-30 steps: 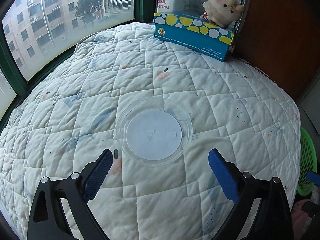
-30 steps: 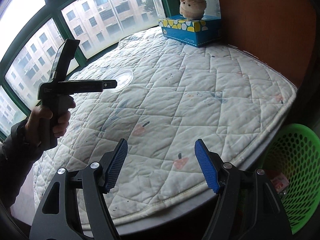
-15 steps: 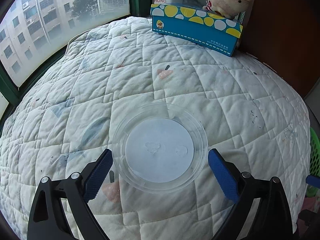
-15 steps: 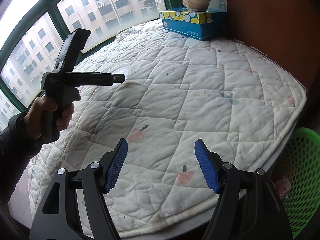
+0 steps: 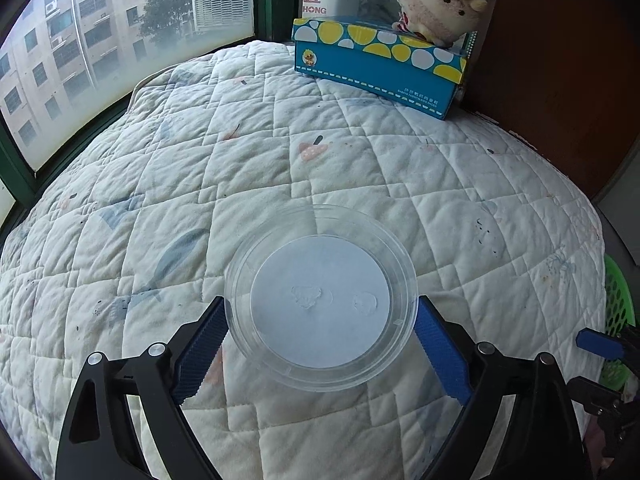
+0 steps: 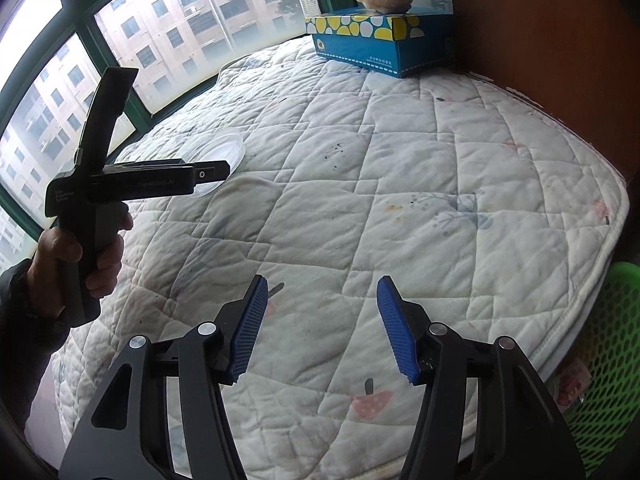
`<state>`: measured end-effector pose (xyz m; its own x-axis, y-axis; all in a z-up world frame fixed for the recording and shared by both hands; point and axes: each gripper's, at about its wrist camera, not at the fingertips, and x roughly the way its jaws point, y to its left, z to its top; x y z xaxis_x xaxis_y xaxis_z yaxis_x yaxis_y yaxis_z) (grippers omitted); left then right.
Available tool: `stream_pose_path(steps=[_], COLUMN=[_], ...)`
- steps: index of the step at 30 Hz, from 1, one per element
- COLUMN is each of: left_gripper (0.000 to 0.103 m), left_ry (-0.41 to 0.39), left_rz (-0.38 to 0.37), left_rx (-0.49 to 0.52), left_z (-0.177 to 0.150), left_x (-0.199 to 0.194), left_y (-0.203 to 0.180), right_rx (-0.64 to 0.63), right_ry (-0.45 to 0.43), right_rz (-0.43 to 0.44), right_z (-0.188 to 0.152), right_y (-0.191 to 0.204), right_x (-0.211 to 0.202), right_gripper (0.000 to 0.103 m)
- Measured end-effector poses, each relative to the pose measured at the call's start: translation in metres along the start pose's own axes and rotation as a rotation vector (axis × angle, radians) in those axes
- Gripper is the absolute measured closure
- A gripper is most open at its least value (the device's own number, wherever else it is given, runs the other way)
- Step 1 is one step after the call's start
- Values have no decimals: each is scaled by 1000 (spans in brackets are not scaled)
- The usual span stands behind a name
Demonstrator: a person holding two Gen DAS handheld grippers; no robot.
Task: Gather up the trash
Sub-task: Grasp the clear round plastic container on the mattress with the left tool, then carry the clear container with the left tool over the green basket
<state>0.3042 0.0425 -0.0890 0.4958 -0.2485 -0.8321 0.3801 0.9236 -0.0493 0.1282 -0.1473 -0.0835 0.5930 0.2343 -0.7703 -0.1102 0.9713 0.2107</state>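
While the left gripper (image 5: 320, 340) hangs low over the quilted pad (image 5: 360, 160), its 2 blue fingers (image 5: 200, 344) stand wide apart on either side of a clear plastic lid (image 5: 320, 296). That lid lies flat on the quilt, right between the fingertips; each rim edge sits just at the inner face of a pad, though whether they actually touch it I cannot tell. Off to that gripper's right, past the pad's edge and lower down, a green mesh basket (image 5: 618, 300) shows as a sliver, and the tip of the other tool pokes in front of it.

Nearer the room side, the right gripper (image 6: 320, 328) hovers above the quilt's front edge with its jaws spread and nothing between them, only bare quilting with a small pink mushroom print below. To its left, a hand (image 6: 80, 256) grips the black handle of the left gripper (image 6: 208, 174), whose nose reaches the lid (image 6: 218, 150). To its right and below the pad's edge sits the green basket (image 6: 600, 340), with some pinkish scraps visible through the mesh.

Farther ahead of both tools, at the back of the pad beside the brown wall panel, a blue box with yellow and white spots (image 5: 380, 64) rests on the quilt, and a beige plush toy (image 5: 440, 16) sits on top of it. Beyond that are green-framed windows (image 6: 132, 92) facing apartment blocks.
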Motion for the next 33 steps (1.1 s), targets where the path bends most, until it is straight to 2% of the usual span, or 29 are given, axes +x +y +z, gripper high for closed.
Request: stream_pose_path(steps=[8, 19, 26, 33], left_gripper=[15, 15, 15, 15], left_ry=[-33, -77, -75, -32], left_rz=[-48, -161, -223, -263], left_rx=[68, 188, 277, 361], left_z=[-16, -36, -44, -55], left_x=[-37, -79, -87, -74], left_y=[-48, -157, -229, -297], right_rx=[47, 143, 199, 273], right_ry=[-31, -96, -145, -190], right_rz=[-27, -112, -195, -256], right_z=[-22, -68, -94, -117], right_y=[-24, -94, -147, -192], right_x=[-33, -108, -158, -198], right_gripper=[49, 49, 49, 49])
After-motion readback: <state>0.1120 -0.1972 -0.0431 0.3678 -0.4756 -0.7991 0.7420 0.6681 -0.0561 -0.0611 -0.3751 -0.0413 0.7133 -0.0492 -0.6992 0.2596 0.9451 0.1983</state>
